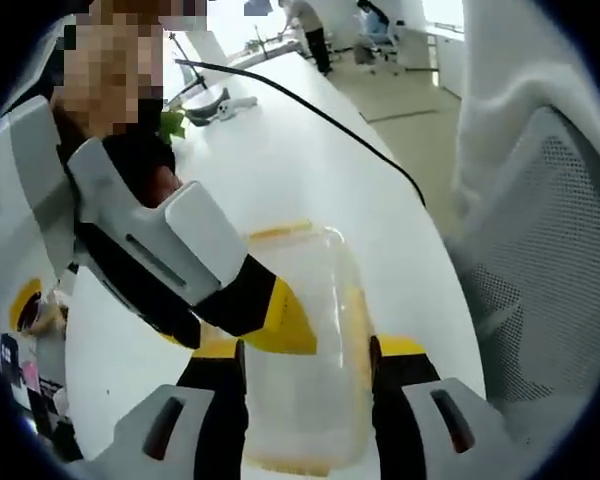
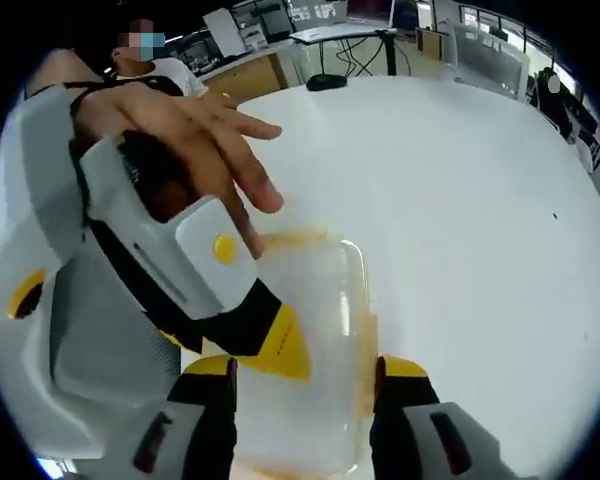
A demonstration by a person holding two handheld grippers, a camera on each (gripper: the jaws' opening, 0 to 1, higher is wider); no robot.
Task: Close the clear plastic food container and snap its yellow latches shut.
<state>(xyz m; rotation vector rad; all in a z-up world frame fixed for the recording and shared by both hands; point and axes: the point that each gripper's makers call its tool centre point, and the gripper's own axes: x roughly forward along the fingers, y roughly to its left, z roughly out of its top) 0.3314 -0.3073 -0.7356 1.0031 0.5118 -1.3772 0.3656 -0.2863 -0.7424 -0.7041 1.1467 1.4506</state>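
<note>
Fingers (image 1: 226,375) of the left gripper (image 1: 306,355) are seen rising from the bottom of the left gripper view, spread apart on either side of the clear plastic food container (image 1: 305,340), whose near end lies between them. Whether they press on its walls cannot be told. The container rests on the white table (image 1: 280,160) with its lid on top; a yellow latch (image 1: 278,232) is seen along its far edge and another along its right side. From the left of this view the other gripper reaches in, its yellow-tipped finger lying over the container's left side.

In the right gripper view the right gripper (image 2: 302,372) is likewise seen with its fingers (image 2: 216,380) held apart, the container (image 2: 305,330) lying between them on the table (image 2: 450,200); contact cannot be judged. The other gripper enters from the left, its yellow tip resting over the lid, and a hand (image 2: 175,125) is seen above its white body with the fingers stretched out.

Farther off in the left gripper view, a black cable (image 1: 310,105) runs across the table, a mesh-backed chair (image 1: 540,260) stands beside the right edge of the table, and a small green plant (image 1: 172,123) is seen near the far left. In the right gripper view, desks with monitors (image 2: 280,20) are seen beyond the table.
</note>
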